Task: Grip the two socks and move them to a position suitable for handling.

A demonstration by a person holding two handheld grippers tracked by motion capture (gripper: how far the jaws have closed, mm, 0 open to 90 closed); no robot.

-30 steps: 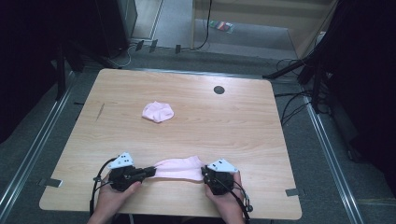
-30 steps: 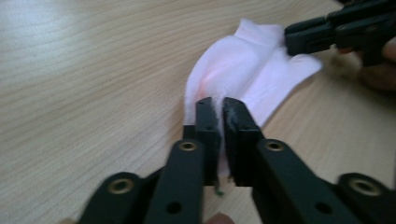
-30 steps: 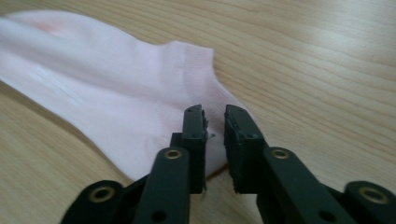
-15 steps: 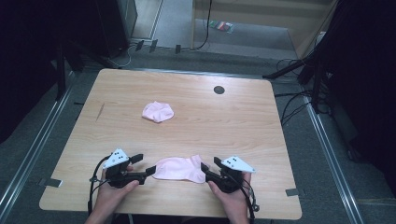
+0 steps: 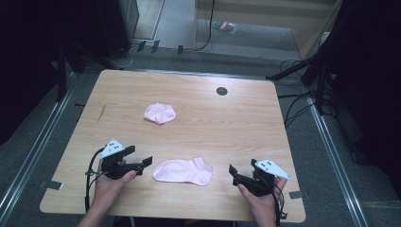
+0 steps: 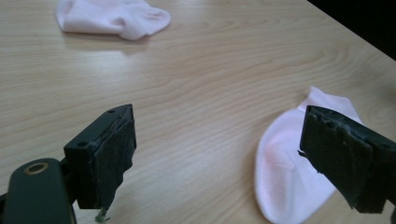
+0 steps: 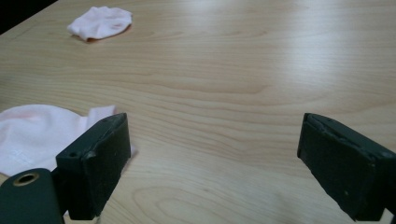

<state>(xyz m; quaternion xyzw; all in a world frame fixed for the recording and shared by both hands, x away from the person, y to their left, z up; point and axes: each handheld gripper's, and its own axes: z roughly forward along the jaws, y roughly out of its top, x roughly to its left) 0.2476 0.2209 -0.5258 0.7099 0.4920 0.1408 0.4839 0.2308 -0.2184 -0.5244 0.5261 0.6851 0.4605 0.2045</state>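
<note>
A pale pink sock [image 5: 183, 171] lies flat near the table's front edge, between my two grippers and touching neither. In the high view my left gripper [image 5: 144, 163] sits just left of the sock, open and empty. My right gripper [image 5: 235, 174] is a short way to the sock's right, also open and empty. The left gripper view has the sock [image 6: 289, 172] partly behind its right jaw, with the open gripper [image 6: 219, 140] over bare wood. In the right gripper view the sock [image 7: 37, 135] lies beside the left jaw of the open gripper [image 7: 212, 140]. A second, bunched pink sock [image 5: 160, 113] rests farther back.
The wooden table [image 5: 246, 127] has a dark round hole [image 5: 222, 91] near its far edge. Cables and dark stands crowd the floor to the right and behind. The bunched sock [image 6: 112, 16] [image 7: 100, 22] lies well beyond both grippers.
Both grippers have let go of the flat sock's ends, opened, and drawn apart, left going left and right going right. The sock now lies loose on the table.
</note>
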